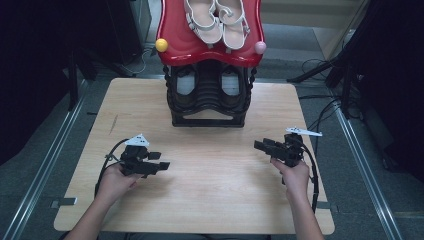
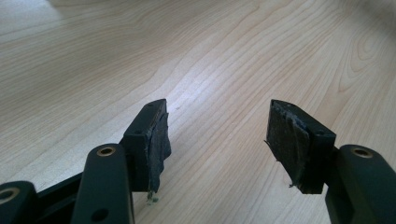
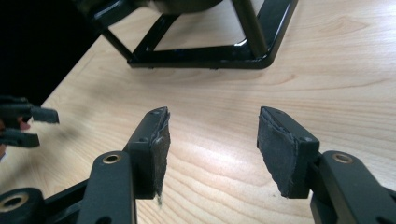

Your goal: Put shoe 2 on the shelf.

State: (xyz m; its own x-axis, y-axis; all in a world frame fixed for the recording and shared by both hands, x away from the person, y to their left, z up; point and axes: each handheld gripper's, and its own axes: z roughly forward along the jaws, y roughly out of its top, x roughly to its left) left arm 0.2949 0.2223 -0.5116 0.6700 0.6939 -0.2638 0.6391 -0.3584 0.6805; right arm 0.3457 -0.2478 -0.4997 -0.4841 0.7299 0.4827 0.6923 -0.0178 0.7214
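Nearest the person, both hands rest low over the wooden table, one at each side, with a wide bare stretch of board between them. The left gripper points inward toward the table's middle; its jaws stand spread with nothing between them, and its own view looks across bare wood grain past the two worn pads. The right gripper mirrors it from the other side, likewise pointing inward, jaws spread and empty. In the right gripper view the black base frame of the rack lies ahead, and the tips of the left gripper show at the far left edge.

Judgement: this symmetrical, open, low posture suits a rest or ready position, as neither tool is aligned with any object.

Farther off, the shoe rack stands at the table's far edge, centred between the two grippers. Its lower tier is dark, and dark shoes appear to sit there, though the detail is unclear. The red top shelf carries the pair of white sandals, side by side and well apart from both grippers. A yellow knob and a pink knob cap the shelf's front corners
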